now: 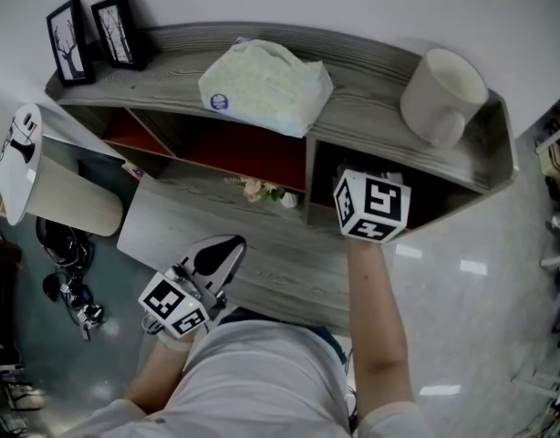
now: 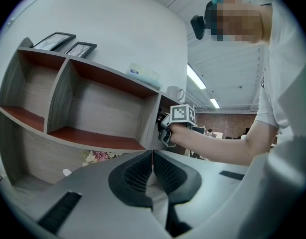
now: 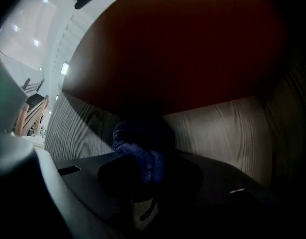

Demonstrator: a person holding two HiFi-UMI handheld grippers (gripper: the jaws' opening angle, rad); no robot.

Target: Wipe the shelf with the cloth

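A grey wooden shelf (image 1: 371, 89) with red-backed compartments stands in front of me. My right gripper reaches into its right-hand compartment; in the head view only its marker cube (image 1: 371, 206) shows and the jaws are hidden inside. In the right gripper view the right gripper (image 3: 145, 176) is shut on a bunched dark blue cloth (image 3: 140, 148), close to the compartment's wooden side wall and red back panel. My left gripper (image 1: 218, 255) hangs near my body over the lower board, shut with nothing between its jaws (image 2: 152, 171). From there the shelf (image 2: 93, 138) and the right gripper's cube (image 2: 180, 114) are in sight.
On the shelf top lie a pack of tissues (image 1: 266, 85), a white mug (image 1: 441, 94) and two framed pictures (image 1: 70, 39) at the far left. Small flowers (image 1: 262, 190) sit on the lower board. A white lamp-like object (image 1: 20, 162) stands at the left.
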